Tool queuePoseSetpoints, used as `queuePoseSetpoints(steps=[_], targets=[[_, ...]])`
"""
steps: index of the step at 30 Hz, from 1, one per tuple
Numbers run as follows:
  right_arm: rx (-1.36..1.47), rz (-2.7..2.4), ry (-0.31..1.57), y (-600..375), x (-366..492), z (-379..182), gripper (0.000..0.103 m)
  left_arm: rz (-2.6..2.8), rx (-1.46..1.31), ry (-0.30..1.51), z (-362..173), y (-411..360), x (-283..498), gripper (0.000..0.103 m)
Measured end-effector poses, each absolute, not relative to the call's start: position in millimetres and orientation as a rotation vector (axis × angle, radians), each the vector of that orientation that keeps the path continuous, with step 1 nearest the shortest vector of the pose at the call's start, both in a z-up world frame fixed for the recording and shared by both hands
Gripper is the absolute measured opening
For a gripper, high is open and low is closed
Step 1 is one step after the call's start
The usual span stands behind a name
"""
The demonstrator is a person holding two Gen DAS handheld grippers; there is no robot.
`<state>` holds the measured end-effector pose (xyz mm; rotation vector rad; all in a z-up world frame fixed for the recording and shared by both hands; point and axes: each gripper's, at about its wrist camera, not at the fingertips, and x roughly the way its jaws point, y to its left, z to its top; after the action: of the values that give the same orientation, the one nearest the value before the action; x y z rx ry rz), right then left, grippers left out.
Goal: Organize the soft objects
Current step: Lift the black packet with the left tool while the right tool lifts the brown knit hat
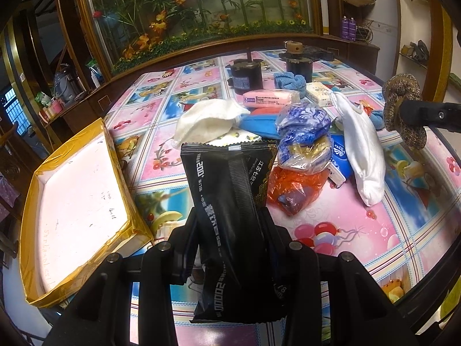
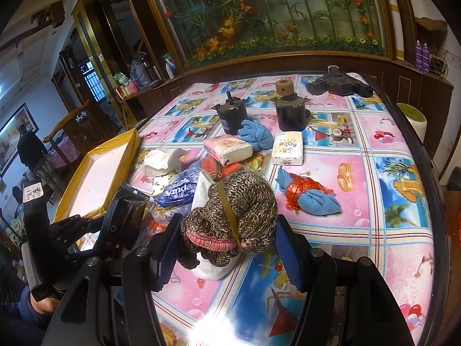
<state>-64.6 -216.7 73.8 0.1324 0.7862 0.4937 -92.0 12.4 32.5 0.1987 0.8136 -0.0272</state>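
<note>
In the left wrist view, the left gripper [image 1: 230,225] has its jaws clamped on a long black plastic packet [image 1: 230,201], held just right of the shallow white foam tray with yellow tape edges [image 1: 77,190] on the counter [image 1: 360,230]. In the right wrist view, the right gripper [image 2: 227,248] has its jaws pressed around a brown speckled knitted bundle [image 2: 236,213], well right of the tray.

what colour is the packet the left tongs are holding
Black, with white and gold print: the packet shows best in the left wrist view, clamped in the left tongs.
</note>
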Motion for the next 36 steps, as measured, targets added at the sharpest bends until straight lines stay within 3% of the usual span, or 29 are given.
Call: queuePoseSetpoints(steps=[3, 8, 17, 27, 30, 36], targets=[[0.134, 0.507, 0.808, -215, -64, 72, 0.067, -0.026, 0.198, 0.815, 32, 13, -92, 0.038], [0.196, 0.519, 0.843, -222, -63, 68, 0.082, -0.029, 0.192, 0.822, 32, 15, -92, 0.038], [0.156, 0.462, 0.867, -226, -64, 63, 0.082, -0.031, 0.172, 0.837, 28, 20, -89, 0.038], [0.116, 0.411, 1.027, -233, -61, 24, 0.083, -0.045, 0.127, 0.877, 17, 27, -81, 0.038], [0.181, 0.413, 1.022, -236, -57, 16, 0.072, -0.055, 0.103, 0.88, 16, 30, -80, 0.038], [0.197, 0.413, 1.037, -231, -50, 14, 0.074, -0.051, 0.083, 0.881, 18, 37, -80, 0.038]])
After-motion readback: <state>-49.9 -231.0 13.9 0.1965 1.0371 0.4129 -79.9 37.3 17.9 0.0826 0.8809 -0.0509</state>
